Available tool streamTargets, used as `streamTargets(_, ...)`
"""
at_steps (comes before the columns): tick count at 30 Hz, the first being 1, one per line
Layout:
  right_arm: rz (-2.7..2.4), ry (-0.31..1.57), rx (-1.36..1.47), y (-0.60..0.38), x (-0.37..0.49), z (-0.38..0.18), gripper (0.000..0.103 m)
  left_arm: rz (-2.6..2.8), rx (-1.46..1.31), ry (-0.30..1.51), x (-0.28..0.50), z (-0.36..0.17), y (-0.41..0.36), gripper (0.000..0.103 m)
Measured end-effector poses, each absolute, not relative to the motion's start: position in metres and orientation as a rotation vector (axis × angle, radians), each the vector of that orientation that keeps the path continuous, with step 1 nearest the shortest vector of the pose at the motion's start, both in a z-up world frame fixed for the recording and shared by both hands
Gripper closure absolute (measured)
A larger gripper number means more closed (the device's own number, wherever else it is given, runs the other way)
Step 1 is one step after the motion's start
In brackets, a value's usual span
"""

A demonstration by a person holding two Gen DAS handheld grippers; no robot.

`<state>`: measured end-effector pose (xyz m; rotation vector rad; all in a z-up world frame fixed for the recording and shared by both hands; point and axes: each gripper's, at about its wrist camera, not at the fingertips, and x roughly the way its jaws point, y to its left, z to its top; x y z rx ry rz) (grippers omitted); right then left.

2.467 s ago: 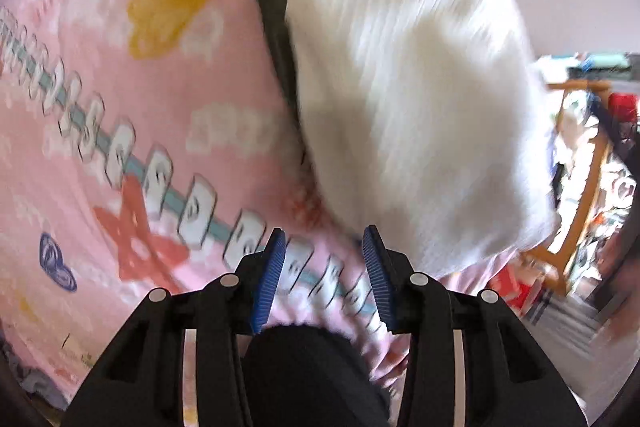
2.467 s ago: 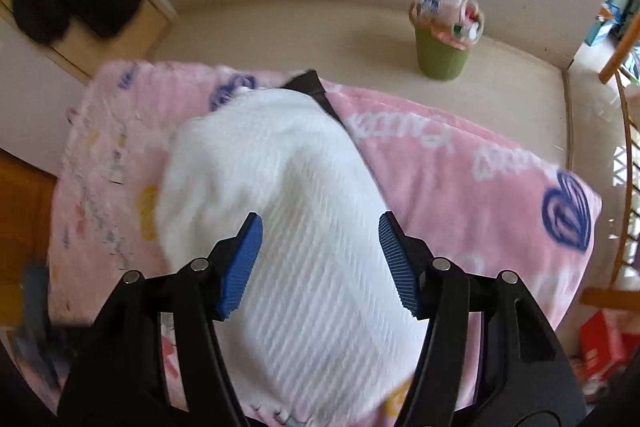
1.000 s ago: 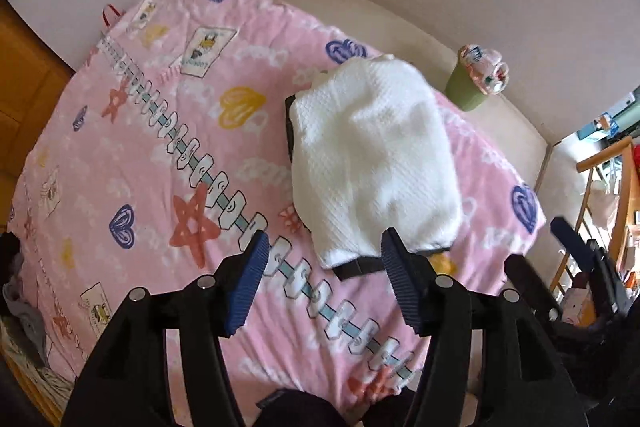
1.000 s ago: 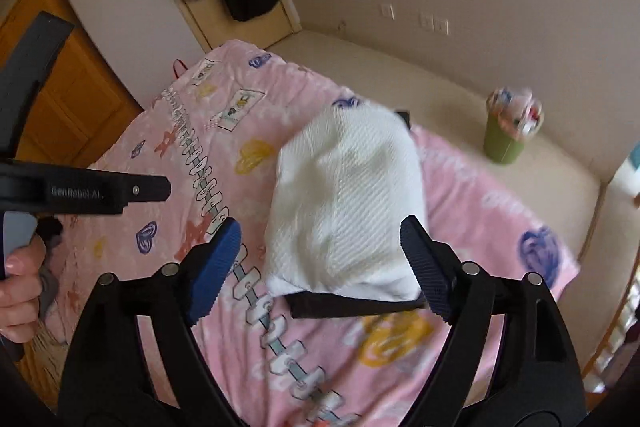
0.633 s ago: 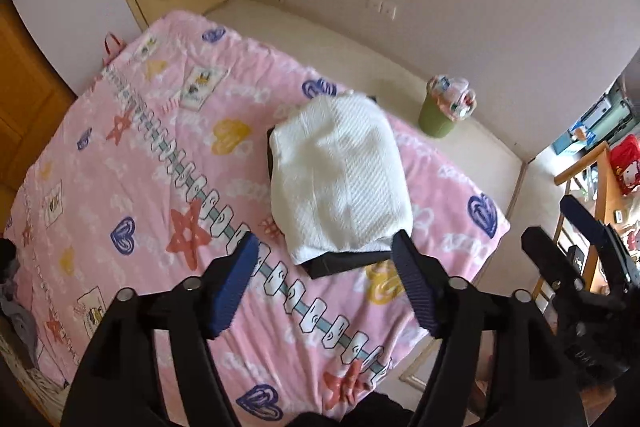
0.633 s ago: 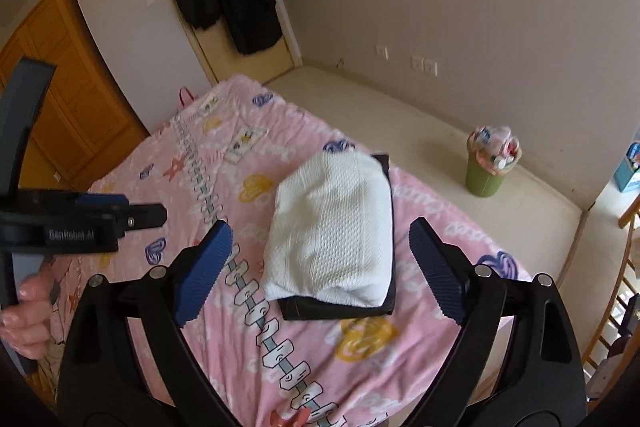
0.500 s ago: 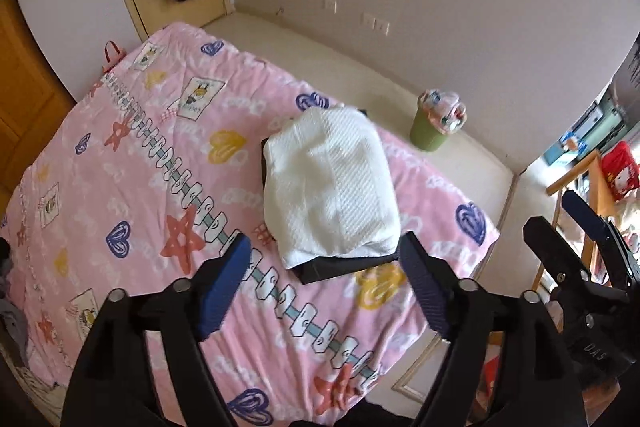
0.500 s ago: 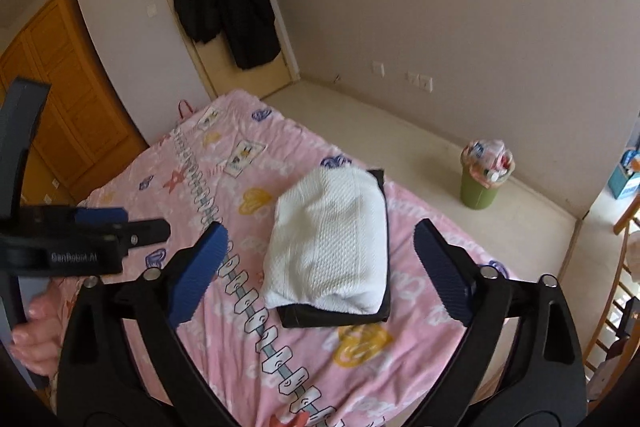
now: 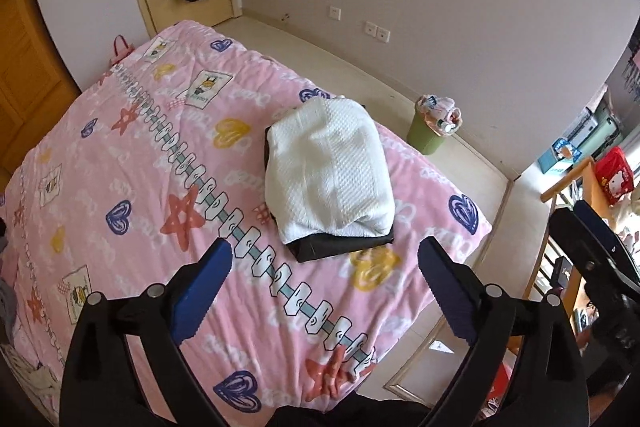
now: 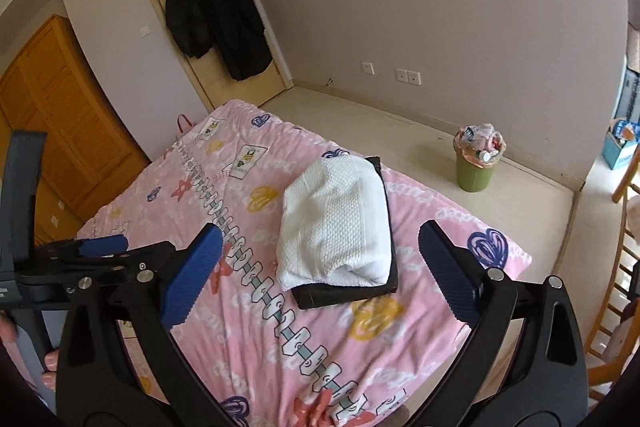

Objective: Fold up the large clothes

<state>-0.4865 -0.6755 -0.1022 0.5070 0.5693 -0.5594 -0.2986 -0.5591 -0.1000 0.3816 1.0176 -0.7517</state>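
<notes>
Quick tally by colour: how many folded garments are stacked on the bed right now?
White garment: 1, on top
Black garment: 1, underneath
Total: 2 folded garments stacked on the pink bed; both grippers are open and hold nothing.

A home bedroom is shown: a bed (image 9: 120, 195) covered with a pink cartoon-print blanket, dark coats (image 10: 218, 11) hung on a door, a wooden wardrobe (image 10: 52, 115), wall sockets (image 10: 408, 76), and a green waste bin (image 10: 476, 167) set on the pale floor.
</notes>
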Motion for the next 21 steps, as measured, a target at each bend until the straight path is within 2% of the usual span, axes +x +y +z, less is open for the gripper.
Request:
streamTargets(7, -0.549, 0.6, 0.45, -0.652, -0.487, -0.096, 0.007, -0.733, 0.355, 0.916, -0.31, -0.091, -0.54, 0.012)
streamTargets(11, -0.547, 0.594, 0.439, -0.637, -0.49, -0.086, 0.007, -0.769, 0.345, 0.991, -0.308, -0.089, -0.535, 0.012)
streamTargets(21, -0.562, 0.63, 0.448, -0.618, -0.489, -0.086, 0.007, -0.761, 0.345, 1.037, -0.312, -0.072, -0.52, 0.009)
